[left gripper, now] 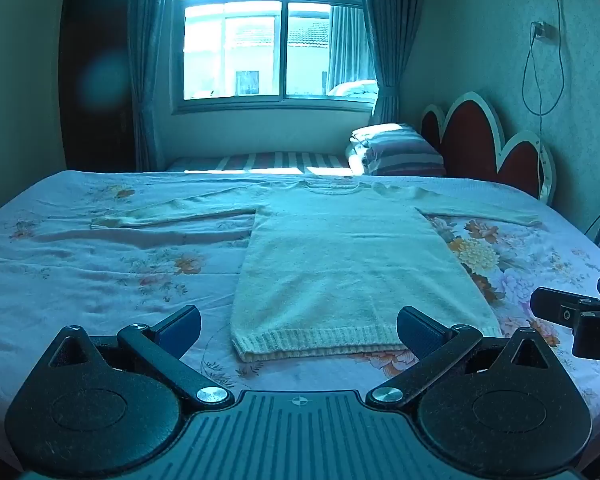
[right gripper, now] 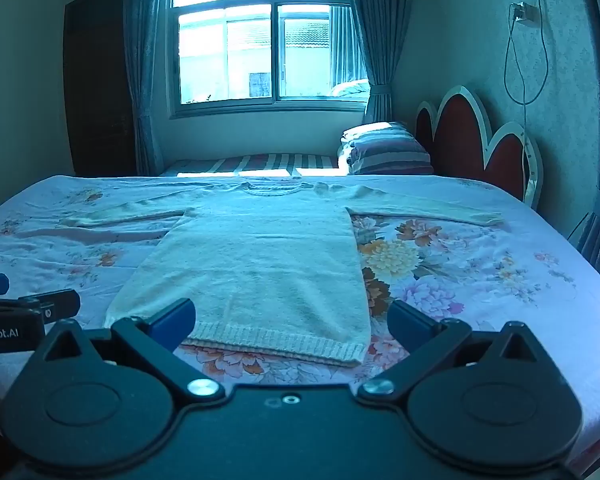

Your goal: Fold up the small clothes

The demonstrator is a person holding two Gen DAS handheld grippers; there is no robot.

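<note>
A pale knitted sweater [left gripper: 340,264] lies flat on the bed [left gripper: 80,264], face up or down cannot be told, its ribbed hem toward the near edge and its collar toward the far edge. Both sleeves stretch straight out, one toward the left edge and one toward the right, resting on the floral sheet [right gripper: 480,272]. The left gripper [left gripper: 299,330] hovers over the near edge with its fingers spread wide apart, holding nothing, straddling the left part of the hem. The right gripper [right gripper: 292,318] hangs beside it, its fingers likewise released and empty, bracketing the hem's right part. Each gripper shows at the border of the other's view. Beyond the far edge sit striped folded bedding [left gripper: 396,150], a red scalloped headboard [right gripper: 472,140] and a curtained window [right gripper: 260,36].
</note>
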